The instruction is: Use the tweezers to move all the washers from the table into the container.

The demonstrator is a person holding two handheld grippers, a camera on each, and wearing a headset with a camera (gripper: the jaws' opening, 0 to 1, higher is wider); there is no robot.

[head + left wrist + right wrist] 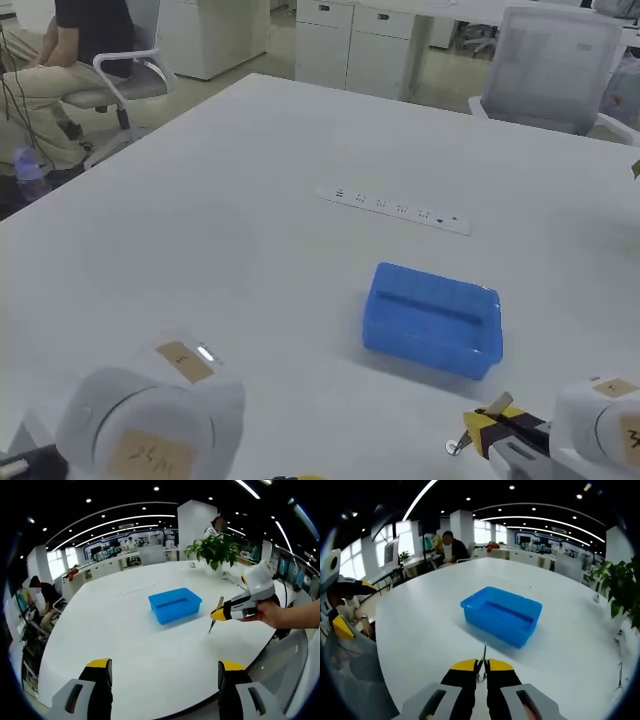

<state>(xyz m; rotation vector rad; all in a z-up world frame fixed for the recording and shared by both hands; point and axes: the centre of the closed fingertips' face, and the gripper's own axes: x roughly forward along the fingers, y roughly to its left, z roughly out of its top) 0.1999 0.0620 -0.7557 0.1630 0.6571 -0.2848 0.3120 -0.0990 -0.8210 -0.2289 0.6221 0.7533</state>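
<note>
A blue rectangular container (432,318) sits on the white table (230,230), also seen ahead in the right gripper view (502,612) and the left gripper view (175,604). My right gripper (482,666) is shut on thin metal tweezers (483,652), which point toward the container. In the head view the tweezers (470,435) reach down to the tabletop just in front of the container, with a small shiny bit at the tip too small to identify. My left gripper (165,667) stands open with nothing between its fingers, well back at the near left.
A white power strip (393,208) lies beyond the container. A person sits on a chair (120,80) at the far left. A potted plant (216,550) stands at the table's far side. Another office chair (550,70) is at the back right.
</note>
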